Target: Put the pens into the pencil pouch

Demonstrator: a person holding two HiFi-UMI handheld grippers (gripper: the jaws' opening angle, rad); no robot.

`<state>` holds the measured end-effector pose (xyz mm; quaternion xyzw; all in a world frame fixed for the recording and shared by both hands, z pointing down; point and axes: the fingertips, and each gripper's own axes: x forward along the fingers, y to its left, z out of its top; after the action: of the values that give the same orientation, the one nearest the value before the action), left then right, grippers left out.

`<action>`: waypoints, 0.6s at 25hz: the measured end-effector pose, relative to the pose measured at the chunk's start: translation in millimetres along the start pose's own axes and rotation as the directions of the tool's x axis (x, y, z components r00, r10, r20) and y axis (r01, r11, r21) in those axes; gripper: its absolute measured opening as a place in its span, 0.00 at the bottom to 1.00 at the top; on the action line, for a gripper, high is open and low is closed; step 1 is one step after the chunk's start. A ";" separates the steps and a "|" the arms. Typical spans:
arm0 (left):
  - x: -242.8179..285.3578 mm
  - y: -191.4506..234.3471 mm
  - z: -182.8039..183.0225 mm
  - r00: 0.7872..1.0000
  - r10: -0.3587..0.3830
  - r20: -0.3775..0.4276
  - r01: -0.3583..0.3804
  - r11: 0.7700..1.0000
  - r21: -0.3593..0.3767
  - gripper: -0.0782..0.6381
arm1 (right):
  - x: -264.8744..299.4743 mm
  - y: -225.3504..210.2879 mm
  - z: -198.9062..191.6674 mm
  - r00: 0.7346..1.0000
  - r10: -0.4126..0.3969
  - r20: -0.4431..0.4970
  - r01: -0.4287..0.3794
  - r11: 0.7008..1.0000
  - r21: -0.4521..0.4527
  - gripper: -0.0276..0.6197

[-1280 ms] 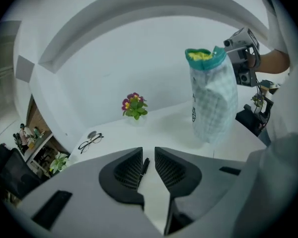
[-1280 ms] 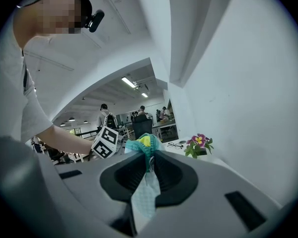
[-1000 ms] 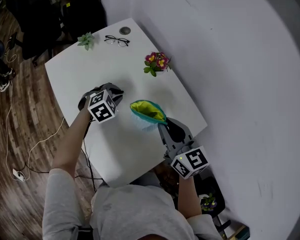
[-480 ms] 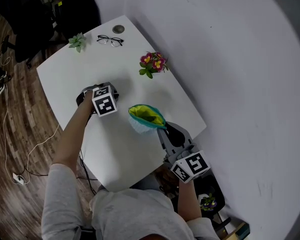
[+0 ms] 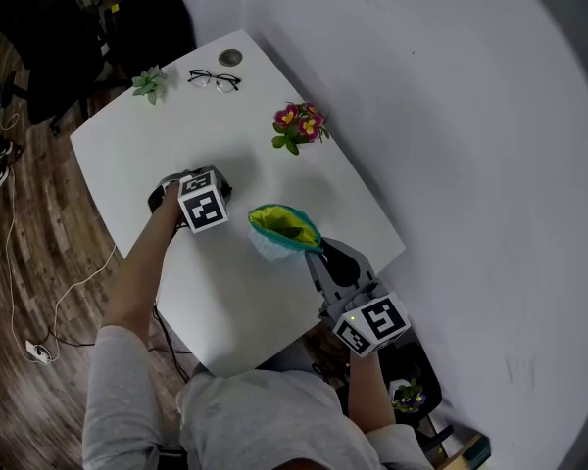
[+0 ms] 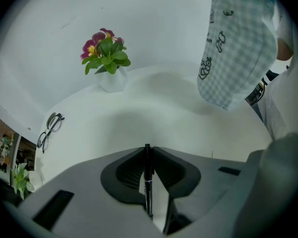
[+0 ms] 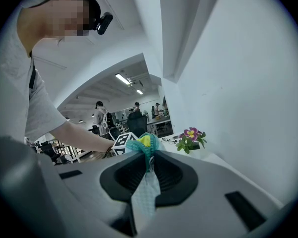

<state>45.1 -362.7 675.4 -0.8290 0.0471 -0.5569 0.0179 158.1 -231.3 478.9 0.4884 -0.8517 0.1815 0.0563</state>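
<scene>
Pencil pouch point(image 5: 284, 228), in the head view, hangs over the near right part of the white table point(image 5: 127, 145), its teal rim gaping upward and its yellow lining showing. The right gripper point(image 5: 318, 253) holds it by the near side of the rim. To its left, the left gripper point(image 5: 191, 199) points steeply down at the tabletop, and its marker cube hides whatever it carries. In the left gripper view, the left gripper point(image 6: 148, 150) is pressed together on a thin black pen point(image 6: 148, 187) that lies in line with the jaws. Whether the pen's tip touches the table cannot be told. The checked pouch point(image 6: 236, 48) hangs up and to the right, with a flower pot point(image 6: 109, 63) farther off and a pair of glasses point(image 6: 49, 130) at the far left. In the right gripper view, the right gripper point(image 7: 149, 157) pinches a fold of the pouch point(image 7: 145, 192) just below its rim. The risk lies in the transfer. A pen pinched this thinly could swivel or slip as it is lifted and tipped. The pouch is held at one point only, so its mouth may sag shut or be pushed aside if the pen's tip strikes the rim. The pen would then drop outside, near the table's edge.
</scene>
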 end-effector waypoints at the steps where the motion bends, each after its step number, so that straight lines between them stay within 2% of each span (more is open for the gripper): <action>1: -4.4 -1.4 2.1 1.000 0.013 0.025 -0.013 1.000 -0.010 0.21 | 0.1 0.1 0.8 1.000 0.001 0.003 -0.001 1.000 0.003 0.14; 4: -28.1 2.1 13.0 0.985 0.087 0.148 -0.074 0.993 -0.092 0.21 | 1.9 1.4 4.0 1.000 0.009 0.012 -0.009 1.000 0.011 0.14; 7: -62.5 12.5 20.1 0.944 0.202 0.261 -0.157 0.970 -0.185 0.21 | 6.4 6.3 8.9 0.999 0.024 0.027 -0.024 1.000 0.011 0.14; 10: -101.3 21.4 21.5 0.881 0.323 0.346 -0.232 0.932 -0.278 0.21 | 11.1 11.9 14.5 0.998 0.036 0.044 -0.036 0.999 0.016 0.14; 12: -128.8 24.9 19.9 0.829 0.399 0.391 -0.268 0.898 -0.348 0.21 | 14.7 18.3 19.0 0.997 0.054 0.047 -0.054 0.999 -0.002 0.14; 15: -170.2 20.9 17.3 0.749 0.486 0.451 -0.284 0.850 -0.444 0.21 | 17.7 31.2 26.0 0.995 0.088 0.050 -0.087 0.996 -0.035 0.14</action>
<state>-4.0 -367.2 510.3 -0.9137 0.3103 -0.2624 0.0002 124.4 -240.8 451.7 0.4542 -0.8763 0.1571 0.0344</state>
